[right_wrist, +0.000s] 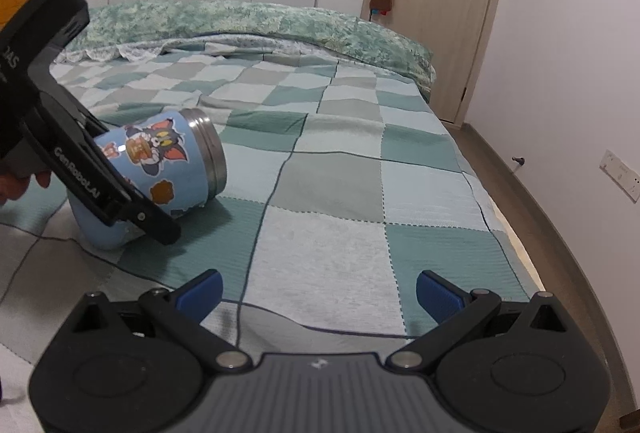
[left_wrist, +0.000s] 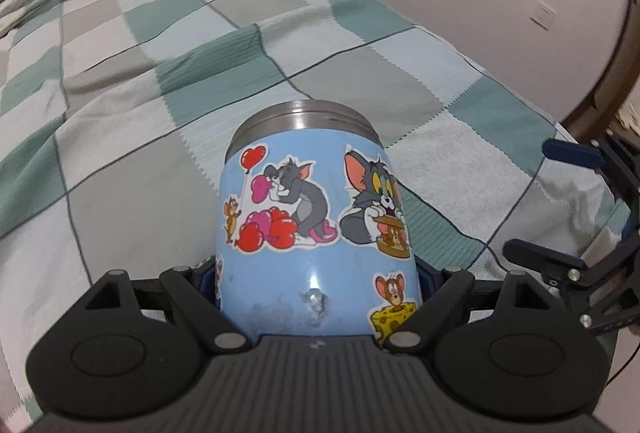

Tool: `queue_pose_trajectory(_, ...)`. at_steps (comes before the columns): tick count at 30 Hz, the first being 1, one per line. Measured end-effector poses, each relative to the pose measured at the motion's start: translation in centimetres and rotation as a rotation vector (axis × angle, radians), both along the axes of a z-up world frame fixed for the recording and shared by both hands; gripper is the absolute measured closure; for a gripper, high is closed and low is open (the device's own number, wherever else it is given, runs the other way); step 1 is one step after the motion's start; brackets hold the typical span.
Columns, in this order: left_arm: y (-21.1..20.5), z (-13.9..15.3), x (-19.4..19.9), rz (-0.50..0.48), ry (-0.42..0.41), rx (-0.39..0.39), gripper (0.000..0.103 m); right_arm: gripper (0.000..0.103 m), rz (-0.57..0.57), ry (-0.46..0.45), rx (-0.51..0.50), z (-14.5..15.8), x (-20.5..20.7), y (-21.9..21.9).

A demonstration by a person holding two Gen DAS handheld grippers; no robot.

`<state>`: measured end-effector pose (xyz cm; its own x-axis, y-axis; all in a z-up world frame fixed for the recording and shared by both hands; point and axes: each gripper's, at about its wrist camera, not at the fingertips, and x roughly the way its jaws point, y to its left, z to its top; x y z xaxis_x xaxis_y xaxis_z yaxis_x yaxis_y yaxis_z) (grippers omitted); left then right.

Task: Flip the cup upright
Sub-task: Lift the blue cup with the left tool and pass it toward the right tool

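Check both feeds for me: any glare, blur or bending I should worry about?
Left wrist: cup sharp in the left claw, small glare spot low on its blue wall; far pillow blurred, bed edge bowed by fisheye. Right wrist: even light, cup clear, door frame curved, corners vignetted black.

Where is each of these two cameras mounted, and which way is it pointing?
Left wrist: sits on the left gripper, looking along its fingers at the cup clamped between them, with the bed and a wall beyond; the right gripper shows at the right edge.
Right wrist: sits on the right gripper, open over the bed, facing the door; the left gripper and a hand show at left.
Shared: cup, bed, both grippers.
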<state>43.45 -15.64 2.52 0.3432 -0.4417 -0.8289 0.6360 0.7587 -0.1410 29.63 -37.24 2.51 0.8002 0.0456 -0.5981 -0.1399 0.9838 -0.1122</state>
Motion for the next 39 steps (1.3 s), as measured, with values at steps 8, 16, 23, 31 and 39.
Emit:
queue_pose_trajectory(8, 0.4, 2.4, -3.8, 0.08, -0.039, -0.03, 0.016, 0.0, 0.038, -0.045, 0.067, 1.4, -2.5, -0.9)
queue_pose_trajectory(16, 1.7, 6.5, -11.2, 0.204, -0.089, -0.084, 0.016, 0.0, 0.113, -0.102, 0.122, 4.0, -6.8, -0.7)
queue_pose_trajectory(23, 3.0, 7.5, -18.1, 0.33, -0.083, -0.097, 0.016, 0.0, 0.166, -0.109, 0.142, 5.2, -10.9, 0.2)
queue_pose_trajectory(31, 3.2, 5.8, -23.8, 0.449, -0.062, -0.13, 0.016, 0.0, 0.195, -0.077, 0.1, 4.7, -14.5, 0.8)
queue_pose_trajectory(39, 1.4, 3.0, -25.5, 0.536, -0.042, -0.157, 0.016, 0.0, 0.187, -0.036, 0.039, 3.0, -16.7, 0.2)
